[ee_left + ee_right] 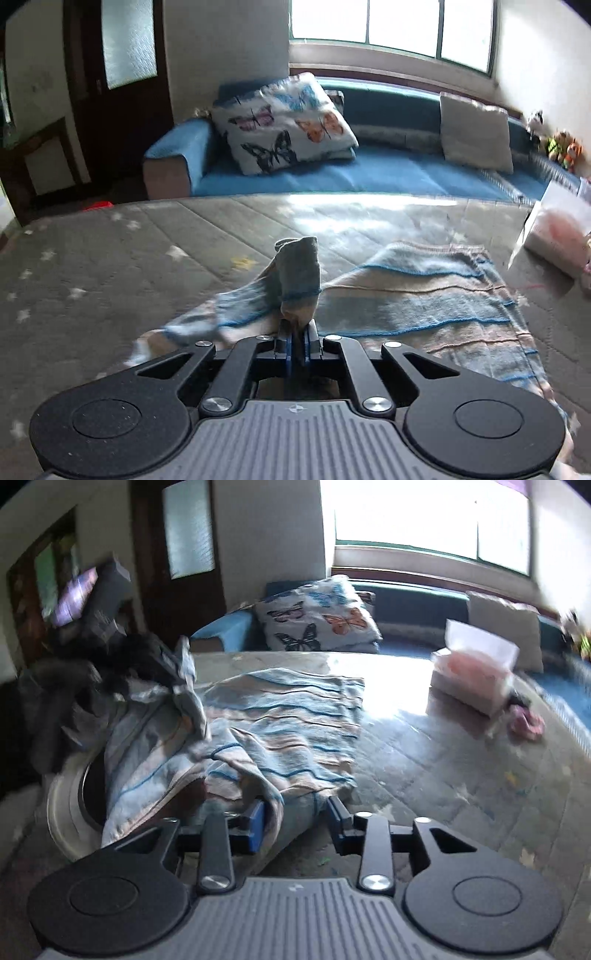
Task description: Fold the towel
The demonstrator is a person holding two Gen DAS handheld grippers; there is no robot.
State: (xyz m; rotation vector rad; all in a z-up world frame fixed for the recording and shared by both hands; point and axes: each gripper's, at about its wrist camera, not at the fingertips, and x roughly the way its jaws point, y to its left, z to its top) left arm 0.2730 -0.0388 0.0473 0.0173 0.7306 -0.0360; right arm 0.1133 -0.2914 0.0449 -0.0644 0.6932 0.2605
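The striped blue, grey and tan towel (424, 295) lies on the grey star-print mat (110, 266). My left gripper (298, 332) is shut on one towel corner, which stands up bunched just past the fingertips. In the right wrist view the towel (295, 716) is rumpled, its left part lifted and draped. My right gripper (297, 812) is open, jaws wide apart, and a near towel edge lies between the blue pads (256, 819). Blurred at the left of that view, the dark left gripper (173, 668) holds the raised corner.
A clear box with pink contents (476, 668) sits on the mat's right side, with a pink cloth scrap (526, 720) beside it. Behind the mat is a blue sofa (332, 173) with a butterfly pillow (284, 125). A pale round rim (62, 812) shows under the towel's left edge.
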